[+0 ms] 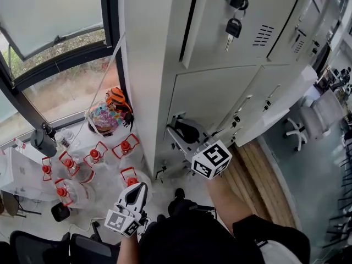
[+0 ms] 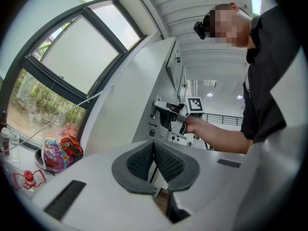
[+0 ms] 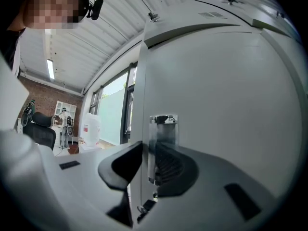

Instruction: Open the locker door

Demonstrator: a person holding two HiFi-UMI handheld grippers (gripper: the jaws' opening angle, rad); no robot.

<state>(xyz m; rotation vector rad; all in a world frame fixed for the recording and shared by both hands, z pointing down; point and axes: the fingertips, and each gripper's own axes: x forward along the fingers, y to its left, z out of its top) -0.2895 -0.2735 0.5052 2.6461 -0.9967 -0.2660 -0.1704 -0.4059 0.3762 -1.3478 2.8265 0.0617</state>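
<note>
The grey lower locker door (image 1: 214, 92) stands slightly ajar, its left edge toward me. My right gripper (image 1: 180, 130) reaches that edge from below. In the right gripper view the door's edge (image 3: 139, 105) and its chrome handle strip (image 3: 162, 129) run between the two dark pads, and the right gripper (image 3: 148, 163) is closed on the edge, one pad on each side. The left gripper (image 1: 141, 189) hangs low by my body, away from the lockers. Its pads meet with nothing between them (image 2: 154, 153). From the left gripper view the right gripper (image 2: 166, 109) shows against the locker.
The upper locker door (image 1: 258, 15) carries a key and a padlock (image 1: 235, 15). Several glass jars with red clasps (image 1: 82, 166) and a bag of colourful items (image 1: 110, 114) sit on the floor by the window, left of the lockers. A white office chair (image 1: 319, 117) stands to the right.
</note>
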